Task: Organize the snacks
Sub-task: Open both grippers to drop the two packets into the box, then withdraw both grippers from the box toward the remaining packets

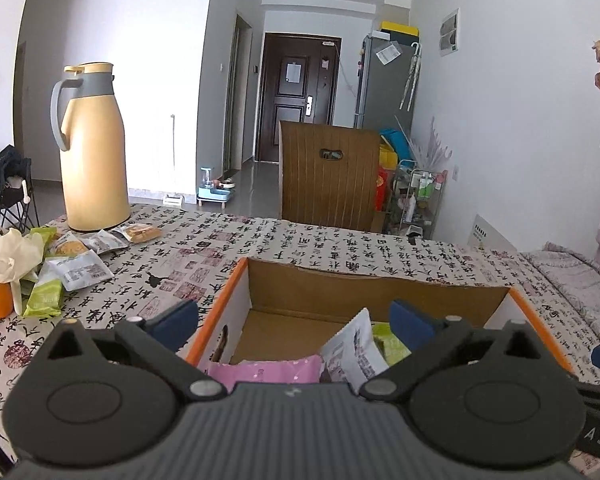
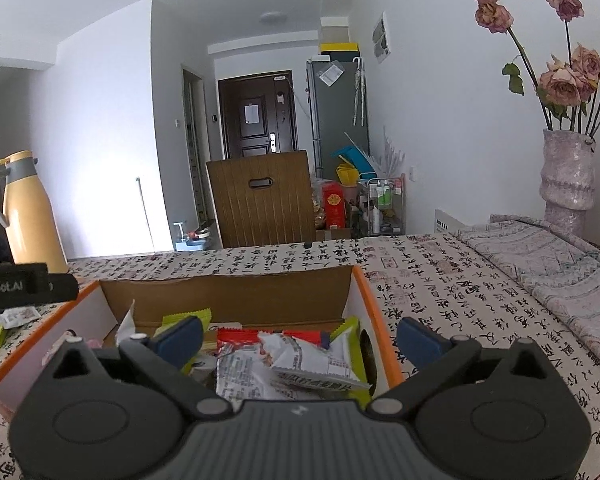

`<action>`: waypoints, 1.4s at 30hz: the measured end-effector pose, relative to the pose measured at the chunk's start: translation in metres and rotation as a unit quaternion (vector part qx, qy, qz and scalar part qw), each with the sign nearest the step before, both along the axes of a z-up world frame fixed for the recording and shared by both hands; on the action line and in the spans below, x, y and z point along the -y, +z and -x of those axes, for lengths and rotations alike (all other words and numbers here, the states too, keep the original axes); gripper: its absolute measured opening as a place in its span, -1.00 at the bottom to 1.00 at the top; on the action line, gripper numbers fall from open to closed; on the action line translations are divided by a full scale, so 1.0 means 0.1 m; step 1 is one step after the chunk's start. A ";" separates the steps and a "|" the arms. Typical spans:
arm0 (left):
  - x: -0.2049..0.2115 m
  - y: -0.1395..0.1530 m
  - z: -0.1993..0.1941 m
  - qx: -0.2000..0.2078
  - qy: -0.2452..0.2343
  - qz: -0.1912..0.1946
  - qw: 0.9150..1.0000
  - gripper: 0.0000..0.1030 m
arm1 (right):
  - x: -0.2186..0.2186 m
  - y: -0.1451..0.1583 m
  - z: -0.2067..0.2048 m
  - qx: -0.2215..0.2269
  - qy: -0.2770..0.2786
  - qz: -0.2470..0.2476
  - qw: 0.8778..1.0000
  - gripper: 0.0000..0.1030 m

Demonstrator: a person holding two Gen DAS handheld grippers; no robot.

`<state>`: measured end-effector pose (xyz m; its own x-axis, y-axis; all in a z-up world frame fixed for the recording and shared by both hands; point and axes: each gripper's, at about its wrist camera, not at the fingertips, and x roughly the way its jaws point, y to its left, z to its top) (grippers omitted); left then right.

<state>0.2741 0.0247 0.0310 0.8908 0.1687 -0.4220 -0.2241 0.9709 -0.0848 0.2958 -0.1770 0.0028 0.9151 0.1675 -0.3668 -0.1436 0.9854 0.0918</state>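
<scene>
Crinkled snack packets [image 2: 288, 364] are piled in the orange-rimmed box [image 2: 374, 312] at lower centre. Both grippers, left [image 1: 294, 322] and right [image 2: 300, 340], are spread wide, nothing held. Bare tablecloth [image 2: 440, 280] is seen to the right.

Your left gripper [image 1: 294, 326] has its jaws spread wide, nothing pinched between the blue pads, nose tipped a bit downward. Your right gripper [image 2: 300, 340] is the same deal: wide apart, empty, angled slightly down too.
</scene>
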 end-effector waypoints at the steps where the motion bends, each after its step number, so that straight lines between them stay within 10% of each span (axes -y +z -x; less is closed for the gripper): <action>1: 0.00 0.02 0.01 -0.001 0.001 0.001 1.000 1.00 | -0.01 0.02 0.01 0.001 0.000 0.004 1.000 1.00; 19: -0.13 0.17 0.61 -0.012 -0.020 -0.001 1.000 1.00 | -0.04 0.29 0.81 0.024 0.027 0.040 0.999 1.00; 42: -0.43 -0.51 1.40 -0.082 -0.049 -0.005 0.995 1.00 | 0.01 -0.21 1.57 -0.054 0.055 0.020 0.997 1.00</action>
